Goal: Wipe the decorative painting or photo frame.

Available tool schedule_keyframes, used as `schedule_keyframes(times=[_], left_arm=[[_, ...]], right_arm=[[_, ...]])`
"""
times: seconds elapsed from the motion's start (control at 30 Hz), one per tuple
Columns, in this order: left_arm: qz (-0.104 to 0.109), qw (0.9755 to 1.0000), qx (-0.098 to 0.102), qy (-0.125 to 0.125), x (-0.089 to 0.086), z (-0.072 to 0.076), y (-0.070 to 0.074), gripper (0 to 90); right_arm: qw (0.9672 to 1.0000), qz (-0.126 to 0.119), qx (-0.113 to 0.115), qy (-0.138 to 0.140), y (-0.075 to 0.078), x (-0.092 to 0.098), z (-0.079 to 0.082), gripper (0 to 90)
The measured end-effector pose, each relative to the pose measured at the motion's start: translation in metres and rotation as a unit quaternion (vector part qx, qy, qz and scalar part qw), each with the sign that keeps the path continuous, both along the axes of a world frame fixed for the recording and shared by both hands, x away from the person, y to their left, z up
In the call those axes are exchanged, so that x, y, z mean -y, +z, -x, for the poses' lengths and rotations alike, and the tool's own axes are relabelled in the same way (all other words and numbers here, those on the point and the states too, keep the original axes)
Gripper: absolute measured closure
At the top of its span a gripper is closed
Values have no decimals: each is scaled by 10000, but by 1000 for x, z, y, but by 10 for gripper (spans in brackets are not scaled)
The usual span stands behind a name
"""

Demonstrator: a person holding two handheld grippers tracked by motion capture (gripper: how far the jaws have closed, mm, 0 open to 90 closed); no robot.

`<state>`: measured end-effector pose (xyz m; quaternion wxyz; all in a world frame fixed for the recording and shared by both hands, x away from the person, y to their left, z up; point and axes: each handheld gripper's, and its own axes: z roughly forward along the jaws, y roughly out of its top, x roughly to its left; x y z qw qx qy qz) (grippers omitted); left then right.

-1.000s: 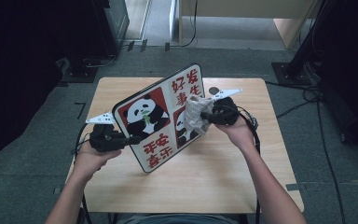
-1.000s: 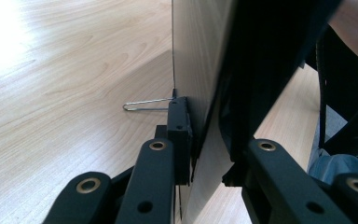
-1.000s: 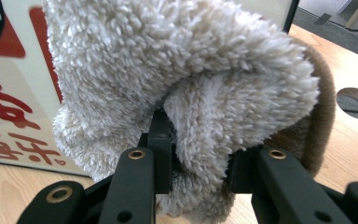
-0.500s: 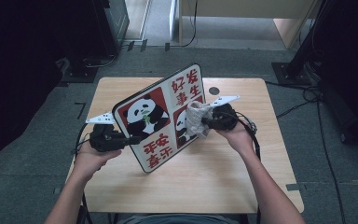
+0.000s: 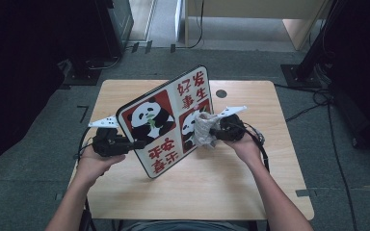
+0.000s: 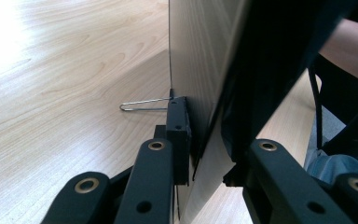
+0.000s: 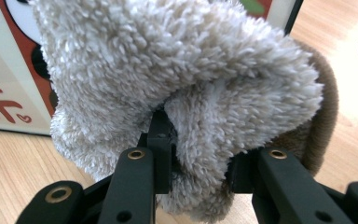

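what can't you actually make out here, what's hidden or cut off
- Panda sign, high view: the lower right panda is partly covered by the fluffy cloth in the right gripper.
- Right gripper view: the cloth blocks most of the sign, and its pile buries the jaw tips.
- Left gripper view: the sign is seen edge on, so its printed face cannot be read.
- Left gripper, high view: too small to see its grip.

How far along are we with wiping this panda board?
Setup looks done: the left gripper clamps the panda board's edge and holds it tilted on the table. In hand: the right gripper presses a fluffy cloth against its lower right panel. How much remains unwiped cannot be told.
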<state>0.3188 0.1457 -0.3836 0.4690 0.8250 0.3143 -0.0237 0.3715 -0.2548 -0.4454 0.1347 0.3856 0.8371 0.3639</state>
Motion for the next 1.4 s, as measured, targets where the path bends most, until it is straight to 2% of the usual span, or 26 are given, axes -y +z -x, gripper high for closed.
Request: schedule_keyframes(times=[0.17, 0.2, 0.3, 0.63, 0.7, 0.9, 1.07, 1.17, 1.2, 1.23, 1.4], left_arm=[[-14, 10000, 20, 11, 1, 1, 0, 783], [-6, 10000, 18, 18, 1, 1, 0, 782], [-1, 10000, 16, 11, 0, 0, 0, 781], [3, 10000, 29, 35, 1, 1, 0, 781], [-14, 10000, 16, 48, 1, 1, 1, 781], [-15, 10000, -18, 83, 1, 1, 1, 784], [-2, 10000, -7, 78, 0, 1, 1, 783], [-7, 10000, -14, 88, 1, 0, 1, 785], [-4, 10000, -12, 88, 1, 1, 1, 785], [-4, 10000, -12, 88, 1, 1, 1, 785], [18, 10000, 1, 88, 0, 0, 0, 785]], right_arm=[[10000, -33, -61, -29, -7, 0, 2, 685], [9999, 17, -125, -14, -10, 0, 3, 686], [9999, 63, -130, 4, -14, 1, 4, 685], [9996, -98, -257, 12, -16, 4, 5, 689], [9995, -95, -293, 47, -13, 5, 5, 691], [9996, -135, -217, 99, -2, 7, 7, 695], [9993, -313, -146, 124, 16, 9, 9, 699], [9993, -295, -161, 158, 25, 7, 10, 701], [9992, -315, -206, 154, 32, 4, 11, 702], [9992, -315, -206, 154, 32, 4, 11, 702], [9987, -431, -209, 175, 51, 1, 11, 702]])
